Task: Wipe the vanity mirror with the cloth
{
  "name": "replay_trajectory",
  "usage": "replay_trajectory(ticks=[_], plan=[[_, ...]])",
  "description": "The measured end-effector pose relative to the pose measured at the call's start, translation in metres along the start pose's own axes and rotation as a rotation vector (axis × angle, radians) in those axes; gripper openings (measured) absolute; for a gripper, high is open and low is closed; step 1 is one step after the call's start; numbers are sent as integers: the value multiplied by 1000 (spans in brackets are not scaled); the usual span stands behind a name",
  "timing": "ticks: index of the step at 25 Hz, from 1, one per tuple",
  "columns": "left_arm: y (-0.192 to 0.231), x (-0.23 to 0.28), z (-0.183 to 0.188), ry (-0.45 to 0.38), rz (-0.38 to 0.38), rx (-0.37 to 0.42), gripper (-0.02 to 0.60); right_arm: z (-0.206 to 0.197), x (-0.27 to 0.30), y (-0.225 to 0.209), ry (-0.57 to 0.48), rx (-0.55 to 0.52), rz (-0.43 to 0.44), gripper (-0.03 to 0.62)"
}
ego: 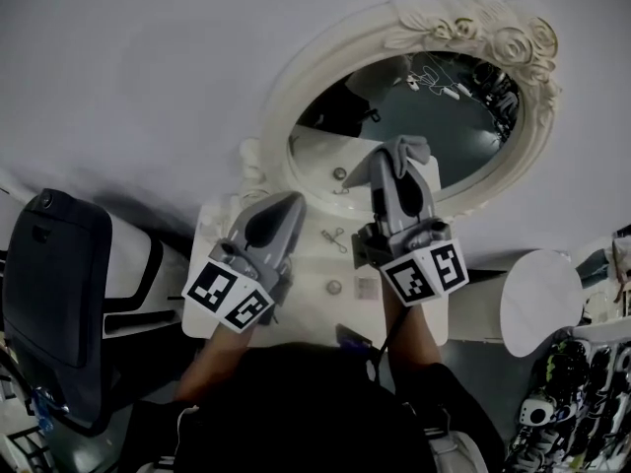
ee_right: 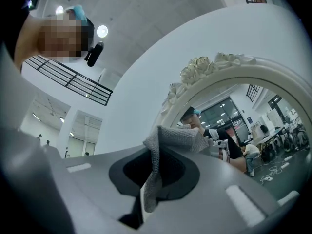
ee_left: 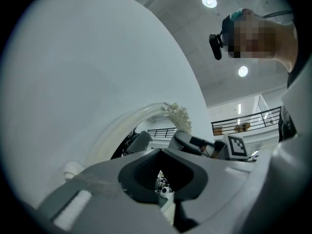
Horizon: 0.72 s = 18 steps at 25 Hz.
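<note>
Right gripper clenched on a grey woven cloth, cloth bunched over the jaw tips, oval vanity mirror in an ornate cream frame just ahead of them, left gripper pinched together on nothing, mirror's lower rim beyond its tips.

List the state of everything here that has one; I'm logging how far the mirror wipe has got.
Right gripper: shut on the cloth.
Cloth: pinched in the right gripper, bunched above its tip, in front of the mirror; contact with the glass unclear.
Left gripper: shut, nothing in it.
Mirror: upright against the wall, glass showing reflections.
</note>
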<state>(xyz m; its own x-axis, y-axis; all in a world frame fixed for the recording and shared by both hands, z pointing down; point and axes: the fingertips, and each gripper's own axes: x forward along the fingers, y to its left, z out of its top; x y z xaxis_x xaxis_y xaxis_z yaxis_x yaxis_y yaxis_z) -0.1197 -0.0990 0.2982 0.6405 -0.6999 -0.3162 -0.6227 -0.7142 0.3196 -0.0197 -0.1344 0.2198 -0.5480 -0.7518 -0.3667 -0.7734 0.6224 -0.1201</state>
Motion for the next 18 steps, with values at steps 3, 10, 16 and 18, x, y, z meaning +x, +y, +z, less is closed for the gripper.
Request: replay_trajectory(ticks=[3, 10, 16, 18], plan=[[-7, -1, -4, 11, -26, -6, 2, 0, -12, 1, 8, -10, -31, 17], [-21, -2, -12, 24, -43, -5, 2, 0, -38, 3, 26, -7, -60, 17], [-40, 0, -19, 20, -33, 15, 3, 2, -65, -1, 27, 17, -60, 17], [-50, 3, -26, 28, -29, 26, 3, 2, -79, -7, 29, 29, -62, 17]])
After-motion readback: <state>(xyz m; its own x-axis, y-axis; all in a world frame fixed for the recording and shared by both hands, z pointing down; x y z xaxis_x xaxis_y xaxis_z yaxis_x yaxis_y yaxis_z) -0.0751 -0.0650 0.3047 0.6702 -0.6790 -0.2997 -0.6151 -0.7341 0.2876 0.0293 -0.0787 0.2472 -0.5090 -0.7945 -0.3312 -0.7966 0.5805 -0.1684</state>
